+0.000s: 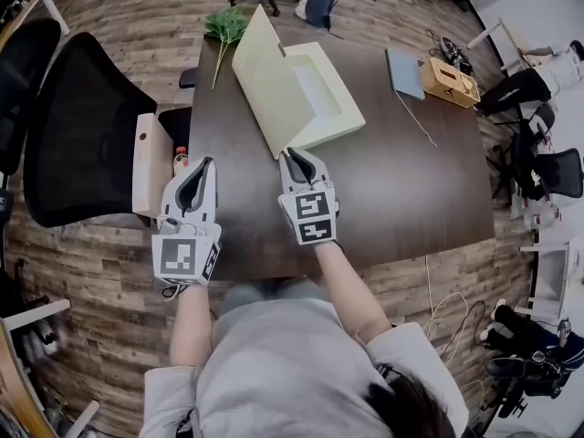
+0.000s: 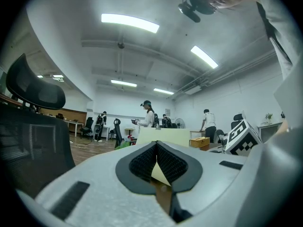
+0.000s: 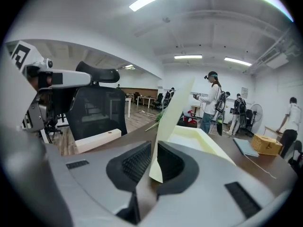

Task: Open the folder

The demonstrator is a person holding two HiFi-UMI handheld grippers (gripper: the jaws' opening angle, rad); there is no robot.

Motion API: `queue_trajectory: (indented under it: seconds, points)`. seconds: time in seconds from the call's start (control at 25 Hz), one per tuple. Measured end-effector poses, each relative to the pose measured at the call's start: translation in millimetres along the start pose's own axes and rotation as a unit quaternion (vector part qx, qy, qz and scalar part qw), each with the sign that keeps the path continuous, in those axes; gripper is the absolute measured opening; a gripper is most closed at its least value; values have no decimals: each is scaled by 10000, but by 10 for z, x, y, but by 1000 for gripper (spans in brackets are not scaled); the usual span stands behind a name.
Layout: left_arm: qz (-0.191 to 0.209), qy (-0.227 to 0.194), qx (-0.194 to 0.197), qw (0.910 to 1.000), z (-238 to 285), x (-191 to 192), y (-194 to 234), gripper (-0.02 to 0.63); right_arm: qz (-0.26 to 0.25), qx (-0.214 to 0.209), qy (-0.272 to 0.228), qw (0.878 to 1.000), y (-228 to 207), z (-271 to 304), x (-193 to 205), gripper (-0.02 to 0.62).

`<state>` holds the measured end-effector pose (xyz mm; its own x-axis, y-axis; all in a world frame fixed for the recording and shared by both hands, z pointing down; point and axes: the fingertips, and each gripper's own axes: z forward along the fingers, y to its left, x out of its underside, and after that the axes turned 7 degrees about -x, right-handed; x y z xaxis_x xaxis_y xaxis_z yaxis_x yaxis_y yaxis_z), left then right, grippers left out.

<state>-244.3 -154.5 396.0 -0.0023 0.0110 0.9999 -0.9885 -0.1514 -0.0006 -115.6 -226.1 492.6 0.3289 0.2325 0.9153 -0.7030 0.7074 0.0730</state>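
Item: pale yellow box folder (image 1: 319, 94), on the tabletop (image 1: 392, 181), far half.
Cover (image 1: 258, 71): raised steeply, tray exposed.
My right tool (image 1: 297, 160): clamped on the cover's near corner.
My left tool (image 1: 199, 173): closed on nothing, at the tabletop's left edge, apart from the folder.
Status, my reading: largely opened. Cover not yet laid back; release pending.

Was open-plan office. Large dark table (image 1: 411, 181) on wood-plank floor (image 1: 109, 272), black mesh swivel chairs (image 1: 73, 135) around it. Strip lights (image 2: 129, 22) ran across white ceiling (exposed pipes (image 2: 236, 74) beside them). More desks (image 3: 142, 99) stood along far wall; loose cables (image 1: 444, 307) trailed over floor.
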Motion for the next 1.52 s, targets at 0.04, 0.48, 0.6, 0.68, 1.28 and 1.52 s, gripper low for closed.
queue_trajectory:
  seconds: [0.04, 0.48, 0.6, 0.68, 1.28, 1.52]
  points:
    - [5, -19, 28, 10000, 4, -19, -37, 8, 26, 17, -69, 10000, -10, -50, -31, 17]
    - [80, -175, 220, 9996, -38, -242, -468, 8, 311, 188, -684, 9970, -227, -656, -275, 15]
    - [84, -200, 247, 9995, -61, -288, -558, 8, 331, 256, -790, 9960, -275, -829, -299, 15]
    - [87, -214, 253, 9994, -82, -314, -628, 8, 329, 292, -859, 9953, -308, -952, -306, 15]
    - [108, -305, 216, 9992, -203, -483, -957, 8, 149, 491, -1349, 9895, -485, -1685, -487, 17]
    - [148, -357, 187, 9991, -260, -554, -1088, 8, 152, 505, -1563, 9863, -538, -1958, -560, 17]
